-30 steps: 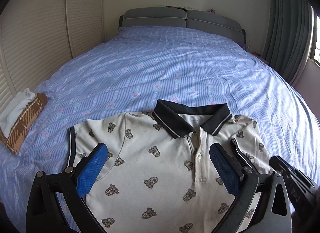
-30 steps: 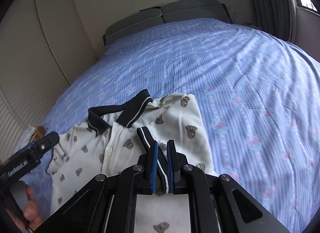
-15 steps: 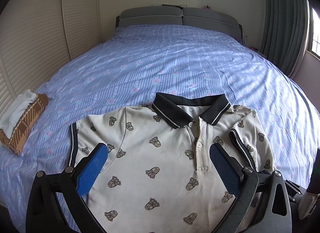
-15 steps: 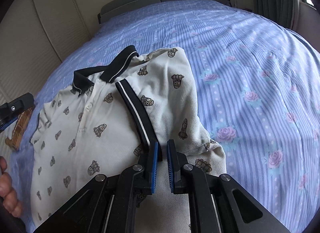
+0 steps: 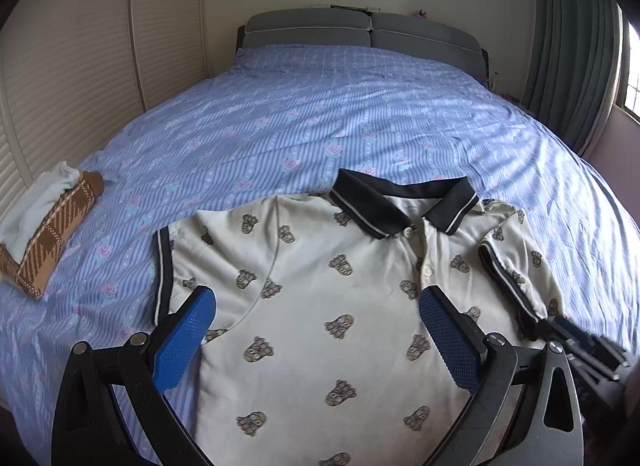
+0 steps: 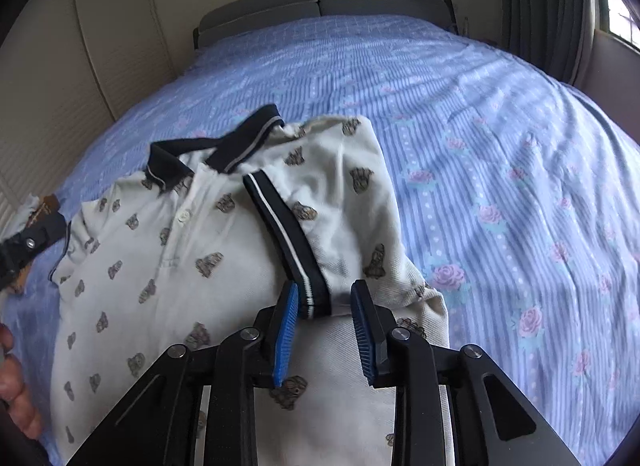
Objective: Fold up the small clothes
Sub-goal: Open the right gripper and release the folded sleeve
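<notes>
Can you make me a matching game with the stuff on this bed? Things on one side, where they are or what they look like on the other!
Things:
1. collar
2. right sleeve
3. tissue box
4. left claw

Clues:
A. brown checks, at the bed's left edge
B. folded in over the shirt
C. wide open, holding nothing
D. dark with a thin white stripe

Pairs: 1-D, 2-B, 3-A, 4-C

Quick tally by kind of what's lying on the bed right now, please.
Polo shirt: 1
Brown plaid folded item: 1
White cloth on top of it: 1
Total: 3
</notes>
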The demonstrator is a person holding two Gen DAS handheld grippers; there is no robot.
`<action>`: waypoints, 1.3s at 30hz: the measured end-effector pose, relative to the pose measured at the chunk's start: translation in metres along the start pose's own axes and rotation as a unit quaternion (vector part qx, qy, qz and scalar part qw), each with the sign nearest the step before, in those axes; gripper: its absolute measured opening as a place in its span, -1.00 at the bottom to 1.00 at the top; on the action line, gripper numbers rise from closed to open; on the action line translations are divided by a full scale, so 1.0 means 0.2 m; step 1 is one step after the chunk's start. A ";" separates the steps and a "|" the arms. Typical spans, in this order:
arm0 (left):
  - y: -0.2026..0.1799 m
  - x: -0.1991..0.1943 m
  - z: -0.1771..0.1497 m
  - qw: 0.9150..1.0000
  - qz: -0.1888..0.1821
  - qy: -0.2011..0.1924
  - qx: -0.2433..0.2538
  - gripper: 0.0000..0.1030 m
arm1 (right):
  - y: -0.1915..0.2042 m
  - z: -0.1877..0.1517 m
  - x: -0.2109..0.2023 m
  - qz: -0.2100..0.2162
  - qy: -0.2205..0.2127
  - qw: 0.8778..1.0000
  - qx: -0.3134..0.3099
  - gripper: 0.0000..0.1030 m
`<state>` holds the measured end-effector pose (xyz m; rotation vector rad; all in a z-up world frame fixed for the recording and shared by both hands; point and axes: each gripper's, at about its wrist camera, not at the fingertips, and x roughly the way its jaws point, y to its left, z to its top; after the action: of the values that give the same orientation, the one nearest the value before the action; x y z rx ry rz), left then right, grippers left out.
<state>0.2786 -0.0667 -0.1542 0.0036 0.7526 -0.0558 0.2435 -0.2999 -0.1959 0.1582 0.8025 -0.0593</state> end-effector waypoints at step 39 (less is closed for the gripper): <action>1.14 0.71 0.12 0.966 -0.207 0.067 -0.136 -0.54 | 0.99 0.00 0.10 0.039 -0.036 0.998 0.045 -0.44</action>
<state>0.4109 0.1527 -0.2367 -0.4174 0.8817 -0.3534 0.2802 -0.1047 -0.1865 0.2710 0.7220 -0.0277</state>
